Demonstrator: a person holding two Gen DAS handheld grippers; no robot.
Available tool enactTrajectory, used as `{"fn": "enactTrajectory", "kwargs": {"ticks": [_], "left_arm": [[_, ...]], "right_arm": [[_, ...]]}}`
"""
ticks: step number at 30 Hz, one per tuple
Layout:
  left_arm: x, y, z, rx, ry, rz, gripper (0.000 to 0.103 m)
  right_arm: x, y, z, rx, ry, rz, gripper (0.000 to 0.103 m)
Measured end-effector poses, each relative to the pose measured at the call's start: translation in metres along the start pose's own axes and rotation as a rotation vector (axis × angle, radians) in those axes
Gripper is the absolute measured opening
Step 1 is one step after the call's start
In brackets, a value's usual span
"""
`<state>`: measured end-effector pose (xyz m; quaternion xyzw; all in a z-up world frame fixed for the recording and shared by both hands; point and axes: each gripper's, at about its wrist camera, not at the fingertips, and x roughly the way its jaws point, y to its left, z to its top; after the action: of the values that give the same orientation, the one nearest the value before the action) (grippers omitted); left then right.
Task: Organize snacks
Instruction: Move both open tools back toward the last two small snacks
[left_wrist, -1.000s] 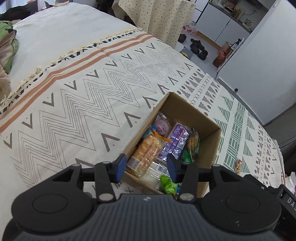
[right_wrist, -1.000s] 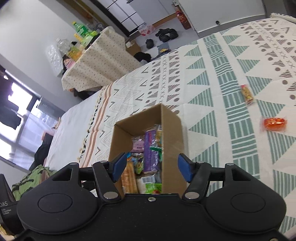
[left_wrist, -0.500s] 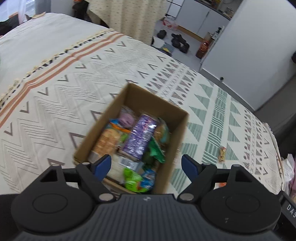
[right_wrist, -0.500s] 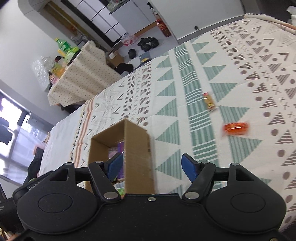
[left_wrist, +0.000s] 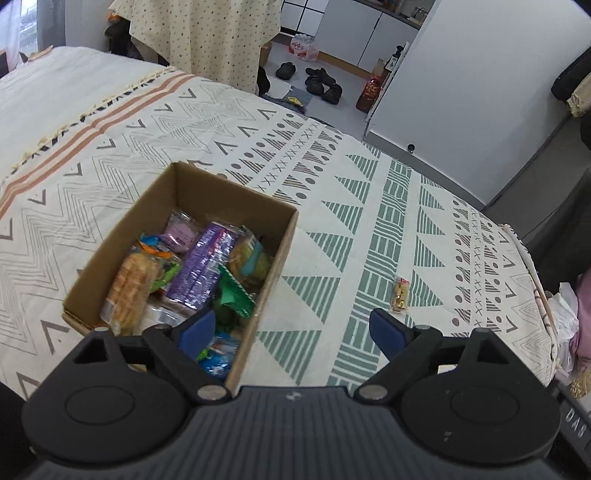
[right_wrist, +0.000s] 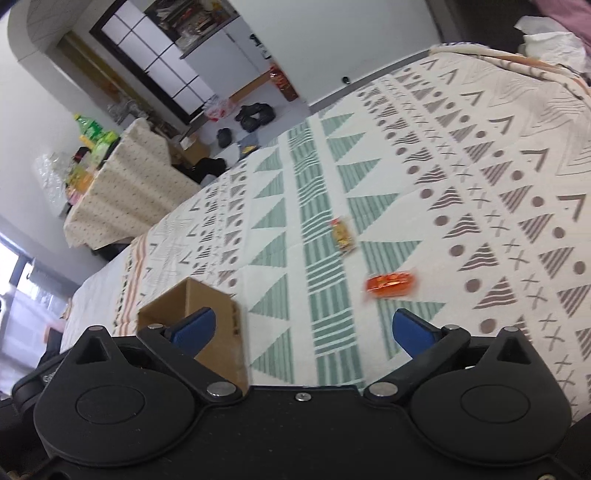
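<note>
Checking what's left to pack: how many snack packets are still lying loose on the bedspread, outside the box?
2: an orange packet just ahead of the right gripper, and a yellow one beyond it. Others may lie out of view.

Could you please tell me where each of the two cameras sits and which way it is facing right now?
Left wrist: on the left gripper, angled down at the cardboard box of snacks on the bedspread; only its open blue fingers show.
Right wrist: on the right gripper, angled down at the orange snack packet; its open fingers show.
Shared: the box, the yellow snack packet, bedspread.
</note>
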<state>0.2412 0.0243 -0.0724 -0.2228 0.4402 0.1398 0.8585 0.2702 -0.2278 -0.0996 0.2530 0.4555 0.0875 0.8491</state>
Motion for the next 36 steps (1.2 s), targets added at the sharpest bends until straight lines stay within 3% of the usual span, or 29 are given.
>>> {"fn": "enactTrajectory", "kwargs": {"ticks": [15, 21, 25, 36], "left_arm": [[0.049, -0.049, -0.006, 0.064, 0.112, -0.069, 0.093], [0.074, -0.062, -0.005, 0.092, 0.134, -0.081, 0.093], [0.091, -0.069, -0.005, 0.090, 0.150, -0.082, 0.092], [0.135, -0.087, 0.000, 0.108, 0.172, -0.052, 0.092]], "right_arm": [[0.021, -0.041, 0.010, 0.038, 0.051, -0.052, 0.100], [0.041, -0.055, 0.018, 0.108, 0.112, -0.042, 0.077], [0.062, -0.063, 0.018, 0.173, 0.181, -0.009, 0.054], [0.110, -0.082, 0.029, 0.288, 0.239, 0.008, 0.053]]}}
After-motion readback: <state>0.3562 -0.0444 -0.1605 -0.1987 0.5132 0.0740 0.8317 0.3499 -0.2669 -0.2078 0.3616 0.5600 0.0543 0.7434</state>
